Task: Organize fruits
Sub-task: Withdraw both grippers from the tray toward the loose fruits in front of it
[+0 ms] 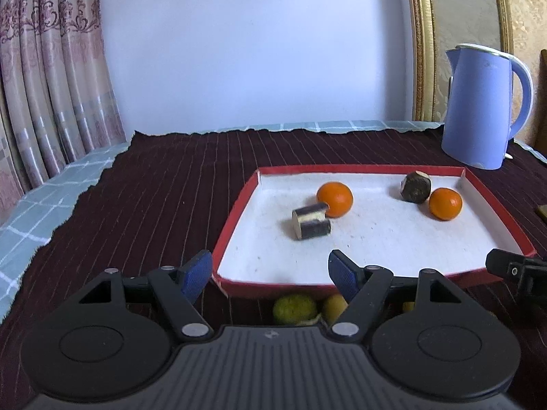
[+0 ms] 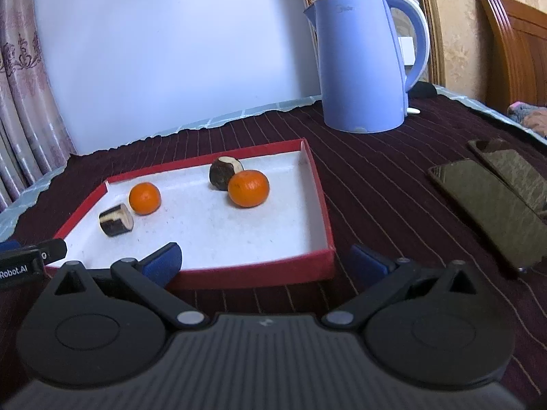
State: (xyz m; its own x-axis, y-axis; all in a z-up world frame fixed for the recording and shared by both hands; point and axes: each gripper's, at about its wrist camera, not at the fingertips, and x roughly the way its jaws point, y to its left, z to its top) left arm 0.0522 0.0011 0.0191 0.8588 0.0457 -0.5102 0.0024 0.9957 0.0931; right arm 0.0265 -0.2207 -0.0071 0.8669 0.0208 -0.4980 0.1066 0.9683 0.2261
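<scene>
A shallow red tray (image 1: 236, 184) (image 2: 321, 205) with a white floor lies on the dark striped cloth. In it are two oranges (image 1: 334, 199) (image 1: 445, 203) (image 2: 144, 198) (image 2: 248, 188) and two dark cut sugarcane pieces (image 1: 310, 221) (image 1: 415, 187) (image 2: 115, 219) (image 2: 225, 172). My left gripper (image 1: 270, 275) stands open over the tray's near left corner, nothing between its blue pads. Yellow-green fruits (image 1: 295, 308) (image 1: 335, 305) lie on the cloth just below it, in front of the tray. My right gripper (image 2: 265, 263) is open over the tray's near right corner, holding nothing.
A blue electric kettle (image 1: 478, 106) (image 2: 362, 61) stands behind the tray at the right. Two dark phones (image 2: 492, 208) (image 2: 516, 171) lie on the cloth at the far right. Curtains (image 1: 51, 85) hang at the left; a wooden headboard (image 2: 512, 44) is at the right.
</scene>
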